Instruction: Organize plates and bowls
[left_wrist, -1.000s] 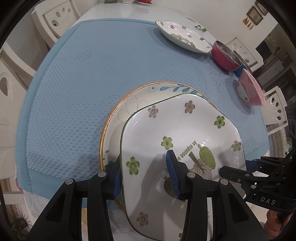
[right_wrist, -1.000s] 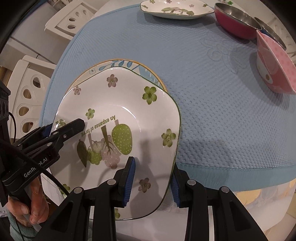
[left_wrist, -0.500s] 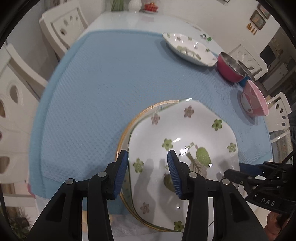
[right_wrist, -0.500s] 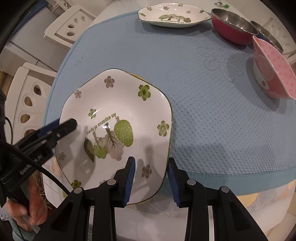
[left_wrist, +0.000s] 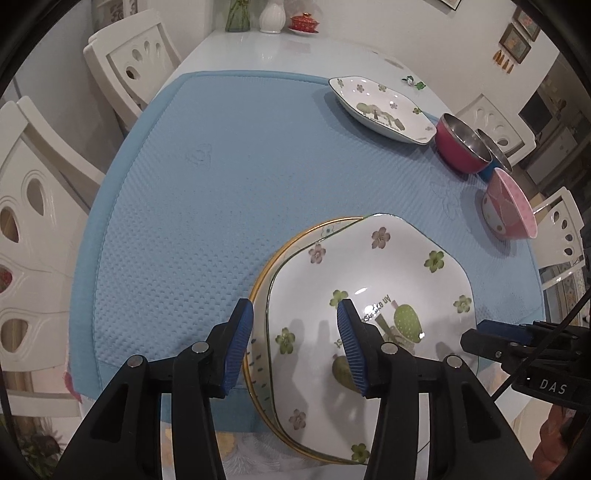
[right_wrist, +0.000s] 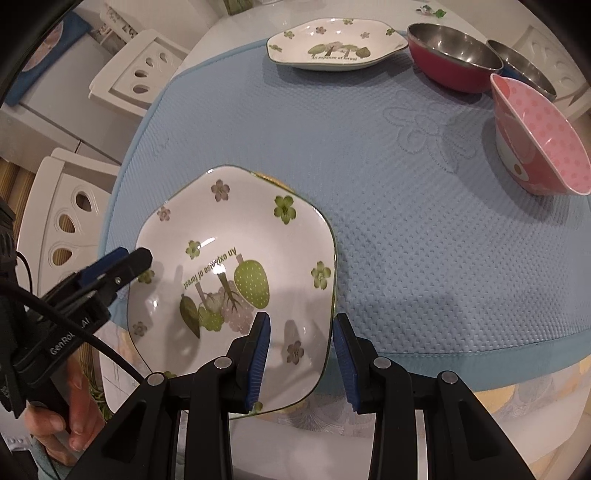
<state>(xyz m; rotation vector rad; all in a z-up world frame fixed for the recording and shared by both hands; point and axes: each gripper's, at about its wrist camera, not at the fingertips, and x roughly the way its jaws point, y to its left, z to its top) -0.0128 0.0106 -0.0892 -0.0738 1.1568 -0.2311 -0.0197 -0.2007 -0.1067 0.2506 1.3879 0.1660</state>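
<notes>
Looking down my left gripper (left_wrist: 293, 345), I see its jaws have just been opening and stand released astride the rim of the flowered plate (left_wrist: 373, 295) — pads clear of it. That plate sits on the gold-rimmed plate (left_wrist: 258, 295) at the blue mat's (left_wrist: 221, 184) near edge. My right gripper (right_wrist: 300, 356) straddles the opposite rim — grip uncertain.

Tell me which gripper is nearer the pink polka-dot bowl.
Right. The right gripper straddles the forest plate's edge on the side facing the pink bowl. The left gripper straddles the plate's opposite edge, farther from it.
</notes>
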